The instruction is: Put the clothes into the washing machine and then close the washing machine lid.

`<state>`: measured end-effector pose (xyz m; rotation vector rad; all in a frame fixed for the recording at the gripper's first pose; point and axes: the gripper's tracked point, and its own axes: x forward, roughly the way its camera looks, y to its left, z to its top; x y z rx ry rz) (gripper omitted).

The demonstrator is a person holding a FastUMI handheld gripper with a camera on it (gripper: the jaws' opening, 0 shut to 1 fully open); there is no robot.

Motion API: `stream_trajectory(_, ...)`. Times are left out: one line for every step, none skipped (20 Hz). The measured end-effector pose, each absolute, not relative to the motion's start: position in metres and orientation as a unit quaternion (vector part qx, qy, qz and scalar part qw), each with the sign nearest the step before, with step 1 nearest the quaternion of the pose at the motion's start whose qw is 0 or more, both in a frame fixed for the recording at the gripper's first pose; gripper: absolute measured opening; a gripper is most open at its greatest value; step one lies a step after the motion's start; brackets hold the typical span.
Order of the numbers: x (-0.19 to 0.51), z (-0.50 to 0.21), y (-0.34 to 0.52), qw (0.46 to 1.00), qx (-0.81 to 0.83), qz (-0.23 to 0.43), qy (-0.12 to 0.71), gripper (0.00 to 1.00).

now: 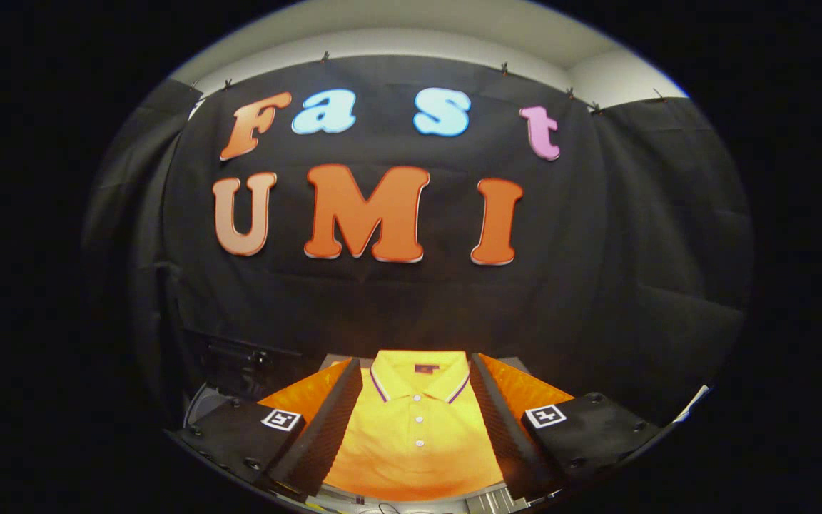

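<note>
Where the parted jaws frame it, the folded yellow polo shirt (417,435) lies flat.

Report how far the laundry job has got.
Nothing looks done yet. The yellow polo shirt lies folded flat between the open jaws of the gripper, ungrasped. In hand: lining up on the shirt. Left: grasp it, load it into the washing machine, close the lid.

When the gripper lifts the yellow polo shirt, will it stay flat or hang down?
The yellow polo shirt lies flat between the open gripper fingers; being thin cloth, it will probably droop and unfold. It looks light. Its buttoned collar may give firmer hold.
</note>
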<state>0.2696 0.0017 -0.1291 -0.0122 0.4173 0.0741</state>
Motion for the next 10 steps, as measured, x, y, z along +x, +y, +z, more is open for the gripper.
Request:
stream_trajectory(0.280,-0.156,0.001,0.971,-0.009,0.036,0.238,0.98)
stream_trajectory(0.288,-0.177,-0.002,0.963,-0.005,0.031,0.266,0.99)
stream_trajectory(0.295,-0.196,-0.004,0.958,0.007,0.025,0.286,0.99)
stream_trajectory(0.302,-0.210,-0.006,0.952,0.023,0.017,0.305,0.99)
stream_trajectory(0.308,-0.220,-0.009,0.947,0.038,0.011,0.320,0.99)
stream_trajectory(0.312,-0.227,-0.012,0.942,0.050,0.004,0.332,0.99)
stream_trajectory(0.315,-0.233,-0.013,0.939,0.062,-0.001,0.339,0.99)
stream_trajectory(0.316,-0.237,-0.016,0.936,0.071,-0.005,0.346,0.99)
stream_trajectory(0.317,-0.240,-0.018,0.933,0.074,-0.008,0.352,0.99)
stream_trajectory(0.318,-0.240,-0.020,0.932,0.073,-0.006,0.356,0.99)
